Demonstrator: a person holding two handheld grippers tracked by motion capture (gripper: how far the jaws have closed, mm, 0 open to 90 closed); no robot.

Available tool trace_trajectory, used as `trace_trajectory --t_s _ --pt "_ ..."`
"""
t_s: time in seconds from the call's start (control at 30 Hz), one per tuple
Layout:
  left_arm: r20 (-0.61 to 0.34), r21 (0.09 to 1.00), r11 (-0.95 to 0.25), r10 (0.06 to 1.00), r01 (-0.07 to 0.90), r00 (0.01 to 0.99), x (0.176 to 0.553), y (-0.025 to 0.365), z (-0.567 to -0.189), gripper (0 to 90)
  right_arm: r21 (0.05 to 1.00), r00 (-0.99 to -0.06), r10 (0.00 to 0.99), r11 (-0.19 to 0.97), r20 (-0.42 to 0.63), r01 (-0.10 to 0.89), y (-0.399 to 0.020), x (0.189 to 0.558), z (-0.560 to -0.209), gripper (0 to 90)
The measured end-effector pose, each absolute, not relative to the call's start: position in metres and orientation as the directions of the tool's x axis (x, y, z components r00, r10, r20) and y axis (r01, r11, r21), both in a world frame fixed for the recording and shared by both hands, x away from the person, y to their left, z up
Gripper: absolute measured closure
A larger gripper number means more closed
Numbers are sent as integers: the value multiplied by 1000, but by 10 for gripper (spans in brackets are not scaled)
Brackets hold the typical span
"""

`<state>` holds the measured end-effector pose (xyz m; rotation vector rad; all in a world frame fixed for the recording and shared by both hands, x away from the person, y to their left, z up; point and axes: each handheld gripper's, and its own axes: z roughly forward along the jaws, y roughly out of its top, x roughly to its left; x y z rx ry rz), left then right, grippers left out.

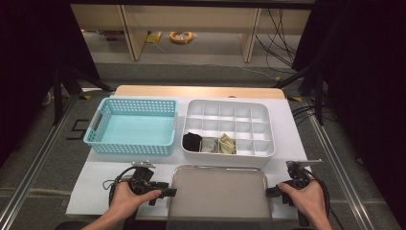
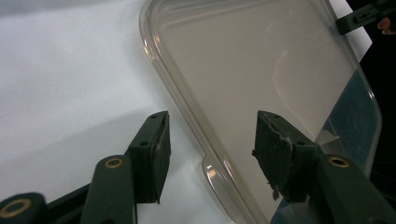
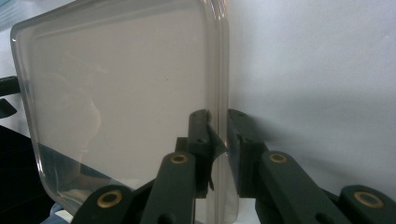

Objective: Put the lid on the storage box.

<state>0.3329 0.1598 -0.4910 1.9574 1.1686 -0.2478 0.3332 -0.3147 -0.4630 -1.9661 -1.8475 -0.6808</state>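
A clear plastic lid lies flat on the white mat at the table's front centre. My left gripper is at the lid's left edge. In the left gripper view the left gripper stands open, its jaws straddling the lid rim near a small tab, with neither pad touching. My right gripper is at the lid's right edge. In the right gripper view the right gripper has its pads pinched on the rim of the lid.
A light blue basket stands at the back left. Beside it is a white divided box with a black item and two pale folded items in its front compartments. The mat ends near both hands.
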Motion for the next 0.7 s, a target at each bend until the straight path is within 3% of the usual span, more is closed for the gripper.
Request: trace_trajectory --t_s 0.3,0.33,0.43,0.7 --pt "-584 518 -199 628 832 515 337 158 -495 564 103 9 817 -84 577 991 -315 329 -459 810" --pt "-580 507 -202 639 838 505 337 158 -494 580 78 68 809 -139 583 987 -311 329 -455 811" --pt "-606 487 -196 627 851 491 339 160 -496 614 114 20 816 -105 578 988 -313 327 -455 810" --pt "-660 432 -139 624 891 417 342 165 -499 681 128 26 807 -125 591 984 -313 326 -453 811"
